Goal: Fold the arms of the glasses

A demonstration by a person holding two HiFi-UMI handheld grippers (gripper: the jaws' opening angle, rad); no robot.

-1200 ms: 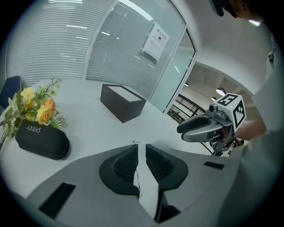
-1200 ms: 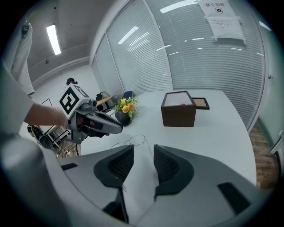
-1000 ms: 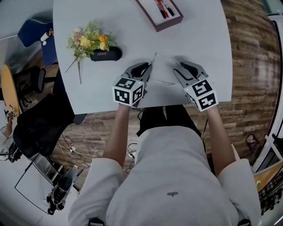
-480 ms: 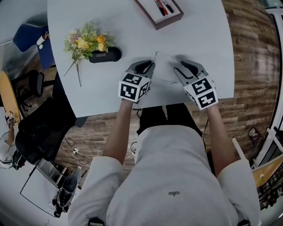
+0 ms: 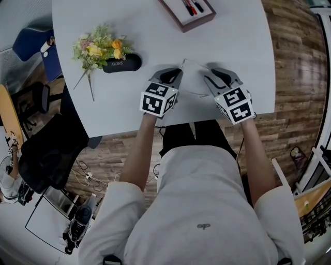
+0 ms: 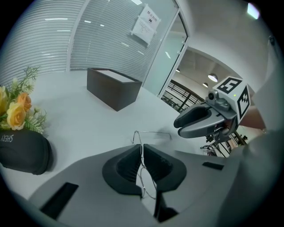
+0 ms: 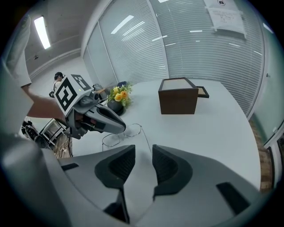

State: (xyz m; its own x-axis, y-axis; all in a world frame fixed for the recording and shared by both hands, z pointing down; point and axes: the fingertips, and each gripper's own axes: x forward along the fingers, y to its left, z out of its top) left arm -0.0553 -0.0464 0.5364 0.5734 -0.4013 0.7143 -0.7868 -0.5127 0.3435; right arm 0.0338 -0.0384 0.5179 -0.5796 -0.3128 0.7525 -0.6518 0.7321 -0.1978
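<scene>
Thin wire-framed glasses lie on the white table between my two grippers. My left gripper comes at them from the left. In the left gripper view its jaws are closing, and its pads pinch the wire frame; a lens rim shows behind them. My right gripper sits at the glasses' right side. In the right gripper view one glasses arm runs into the gap of its jaws, which are closing but stand apart from the wire. The lenses lie under the left gripper's tip.
A bouquet and a black case lie to the left of the grippers. A brown box with pens stands at the table's far edge. The near table edge runs just under my wrists. Chairs stand on the floor at the left.
My left gripper has sunk a little toward the glasses and its jaws have narrowed onto the frame. The right gripper has stayed in place beside the glasses.
</scene>
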